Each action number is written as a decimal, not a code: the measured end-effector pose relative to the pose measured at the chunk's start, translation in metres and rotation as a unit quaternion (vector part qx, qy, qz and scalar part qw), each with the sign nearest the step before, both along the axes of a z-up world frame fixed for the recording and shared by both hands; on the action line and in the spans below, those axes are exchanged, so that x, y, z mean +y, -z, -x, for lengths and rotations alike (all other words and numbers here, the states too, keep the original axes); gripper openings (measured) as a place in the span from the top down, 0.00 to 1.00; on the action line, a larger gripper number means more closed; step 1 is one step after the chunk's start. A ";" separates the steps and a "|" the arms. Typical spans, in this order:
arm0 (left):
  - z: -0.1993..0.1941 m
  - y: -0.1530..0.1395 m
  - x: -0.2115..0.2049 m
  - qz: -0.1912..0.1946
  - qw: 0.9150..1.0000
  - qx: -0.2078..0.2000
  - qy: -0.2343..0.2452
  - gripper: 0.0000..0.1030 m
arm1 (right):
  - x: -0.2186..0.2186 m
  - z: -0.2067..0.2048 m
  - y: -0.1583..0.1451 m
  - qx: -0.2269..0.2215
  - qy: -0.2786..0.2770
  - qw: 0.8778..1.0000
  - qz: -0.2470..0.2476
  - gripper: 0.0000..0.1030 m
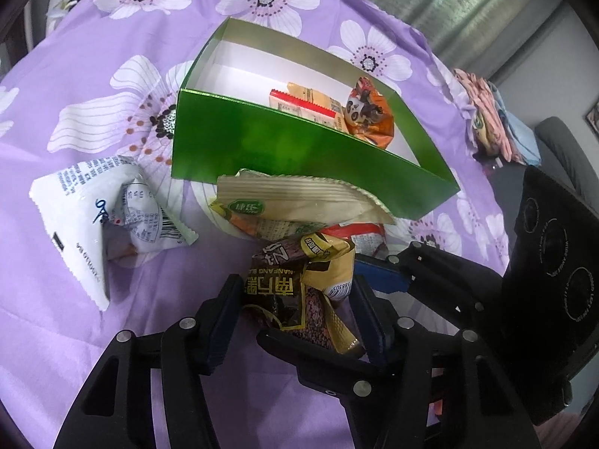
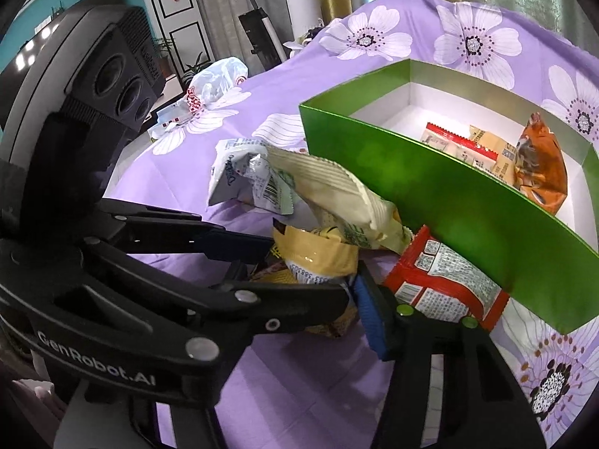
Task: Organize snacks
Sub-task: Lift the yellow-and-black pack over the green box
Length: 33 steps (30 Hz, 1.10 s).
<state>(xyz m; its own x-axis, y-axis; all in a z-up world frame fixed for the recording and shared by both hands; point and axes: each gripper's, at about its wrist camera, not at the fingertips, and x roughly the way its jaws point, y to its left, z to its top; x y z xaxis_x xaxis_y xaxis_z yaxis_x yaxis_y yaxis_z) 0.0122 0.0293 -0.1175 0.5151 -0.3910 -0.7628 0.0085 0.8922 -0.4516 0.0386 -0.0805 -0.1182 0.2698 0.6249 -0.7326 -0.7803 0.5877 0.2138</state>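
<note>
Nearest, the left gripper (image 1: 297, 312) is seen pinched on a crumpled dark-and-gold packet (image 1: 299, 292), both pads pressed against its sides, a little way in front of the green box (image 1: 284, 149). Only one blue-padded finger of the right gripper (image 2: 368, 312) is clearly shown, set beside a red packet (image 2: 445, 288) that lies against the near wall of the green box; its other finger is hidden behind the left tool, so whether it is spread or squeezed on anything cannot be told.

Just beyond the held packet, a cream ridged packet (image 1: 299, 198) is leaned against the near wall of the green box. A white packet (image 1: 101, 217) is left on the purple flowered cloth (image 1: 75, 75), well to the left of the box's near corner.

Inside the green box, at its right end, an orange packet (image 1: 368, 112) and two pale packets with a red-edged one on top (image 1: 303, 103) are already stowed; most of the box's floor is bare.

By this showing, the sorting is judged less than half done: about three items are in, and four remain outside.
</note>
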 end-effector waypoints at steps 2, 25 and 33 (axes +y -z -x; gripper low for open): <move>0.005 -0.006 -0.003 -0.006 1.000 -0.004 0.002 0.43 | -0.002 0.003 -0.003 -0.001 0.001 1.000 -0.005 0.46; 0.029 -0.075 -0.057 -0.052 0.993 -0.089 0.056 0.43 | -0.055 0.044 -0.069 -0.080 0.053 0.994 -0.048 0.46; 0.024 -0.092 -0.071 -0.063 0.989 -0.110 0.071 0.43 | -0.068 0.041 -0.082 -0.102 0.074 0.990 -0.060 0.46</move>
